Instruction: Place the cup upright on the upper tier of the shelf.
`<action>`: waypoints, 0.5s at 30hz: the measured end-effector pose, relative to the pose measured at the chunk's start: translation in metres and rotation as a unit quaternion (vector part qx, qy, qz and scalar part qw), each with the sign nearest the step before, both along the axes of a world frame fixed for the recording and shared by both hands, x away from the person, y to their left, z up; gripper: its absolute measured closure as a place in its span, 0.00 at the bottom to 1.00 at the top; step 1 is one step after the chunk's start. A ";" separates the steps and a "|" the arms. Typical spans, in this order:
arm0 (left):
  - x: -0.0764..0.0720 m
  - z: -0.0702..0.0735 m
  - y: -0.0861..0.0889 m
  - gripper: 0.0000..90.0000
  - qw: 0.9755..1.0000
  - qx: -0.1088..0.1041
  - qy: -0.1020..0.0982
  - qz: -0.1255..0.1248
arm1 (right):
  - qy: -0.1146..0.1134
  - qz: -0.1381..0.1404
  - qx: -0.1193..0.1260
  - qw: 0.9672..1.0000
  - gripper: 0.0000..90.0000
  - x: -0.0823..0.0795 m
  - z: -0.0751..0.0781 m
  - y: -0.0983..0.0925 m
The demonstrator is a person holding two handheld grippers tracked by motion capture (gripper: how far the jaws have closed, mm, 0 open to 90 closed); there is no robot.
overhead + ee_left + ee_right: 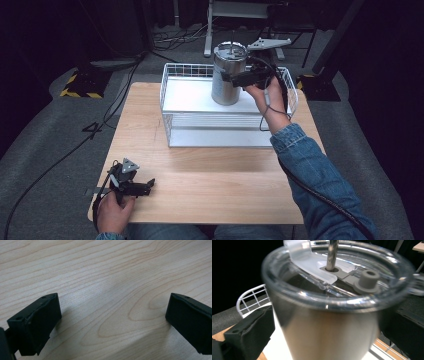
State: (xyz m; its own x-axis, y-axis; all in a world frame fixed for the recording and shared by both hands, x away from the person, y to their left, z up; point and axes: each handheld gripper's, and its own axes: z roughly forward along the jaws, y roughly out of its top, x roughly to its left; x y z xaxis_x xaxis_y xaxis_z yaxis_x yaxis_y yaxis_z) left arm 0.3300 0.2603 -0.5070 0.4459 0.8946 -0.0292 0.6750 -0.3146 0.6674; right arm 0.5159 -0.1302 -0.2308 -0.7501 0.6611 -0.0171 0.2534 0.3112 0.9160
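The steel cylindrical tumbler with clear lid (229, 75) stands upright in the white wire basket (172, 95), upper centre of the high view. The right gripper (235, 78) has its jaws apart around the tumbler. The left gripper (149, 186), lower left, rests wide open on the light wooden table (210, 175)

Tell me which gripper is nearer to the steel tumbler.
Right. The right gripper has its jaws around the steel tumbler in the basket; the left gripper rests far away, near the table's front edge.
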 end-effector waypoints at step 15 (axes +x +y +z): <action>0.000 0.000 0.000 0.01 1.000 0.000 0.000 0.000 | -0.023 0.030 0.006 0.999 0.00 -0.049 0.011 -0.039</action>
